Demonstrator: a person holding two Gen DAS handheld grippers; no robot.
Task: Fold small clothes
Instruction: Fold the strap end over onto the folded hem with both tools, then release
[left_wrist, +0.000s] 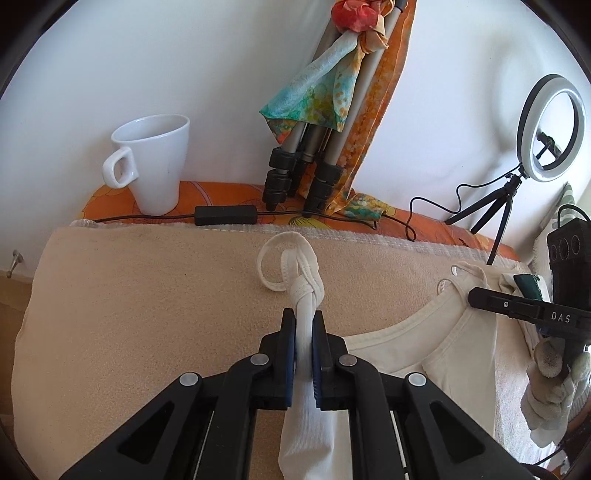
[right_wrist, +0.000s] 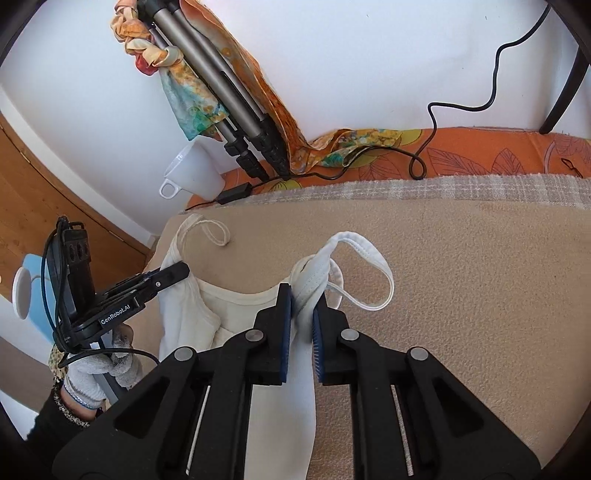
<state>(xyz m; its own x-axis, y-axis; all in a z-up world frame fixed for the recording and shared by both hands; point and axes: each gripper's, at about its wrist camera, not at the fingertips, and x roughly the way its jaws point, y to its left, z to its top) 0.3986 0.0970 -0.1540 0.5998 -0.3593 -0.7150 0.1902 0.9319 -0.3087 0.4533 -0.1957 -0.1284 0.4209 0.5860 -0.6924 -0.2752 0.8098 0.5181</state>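
The small white top lies on the beige blanket over the table, neckline toward the wall. My left tool is clenched on one shoulder strap, bunched and looped just past the pads; my right tool is clenched on the other strap. I judge this the start of a fold. To do it well I should lift both shoulders evenly, keep the fabric taut between the tools so the body hangs flat, then lay the shoulders down toward the hem in one line, without twisting the straps.

Beyond the blanket's far edge stand a white mug, a folded tripod draped with a scarf, a black cable and a ring light. All are well apart from the top, so only a long forward sweep would risk the mug or cable.
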